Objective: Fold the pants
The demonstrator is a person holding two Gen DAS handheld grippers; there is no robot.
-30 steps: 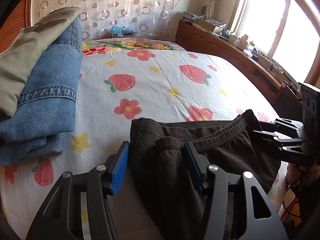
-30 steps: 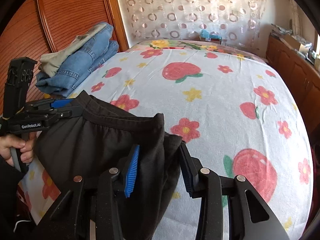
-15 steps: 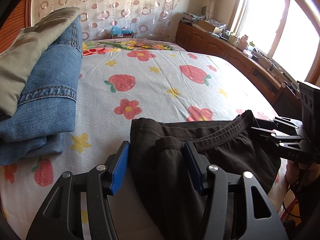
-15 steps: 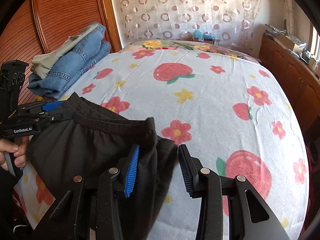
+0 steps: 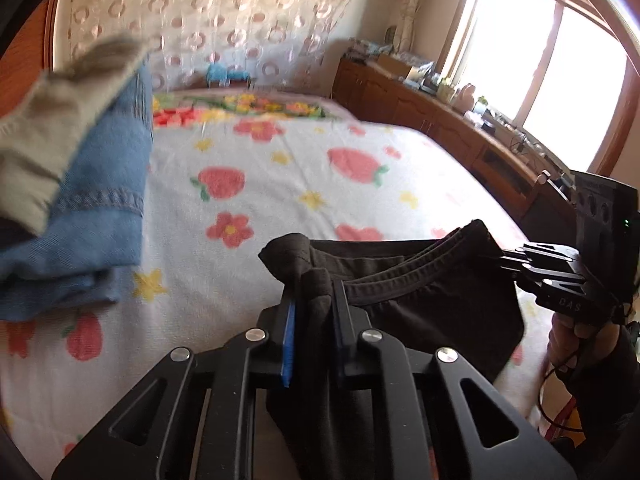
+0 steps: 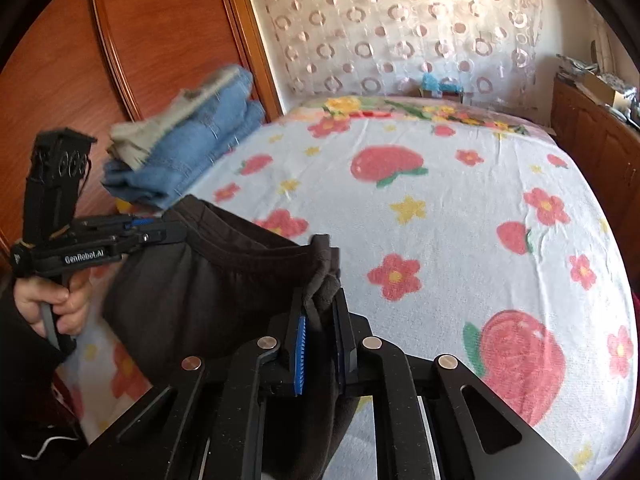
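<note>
Both grippers have closed down tight on the dark pants (image 5: pixel 420 304), one at each end of the waistband. Left gripper (image 5: pixel 312 304) bunches its corner between the blue pads; right gripper (image 6: pixel 320 312) does the same at the opposite corner. Held this way, the waistband stretches taut between them while the legs hang below the near edge of the bed (image 6: pixel 460 216), presumably to lay them flat for folding. Farther off, at ten o'clock from the right gripper, folded jeans (image 6: pixel 192 156) sit stacked against the wooden wardrobe (image 6: pixel 160 40).
</note>
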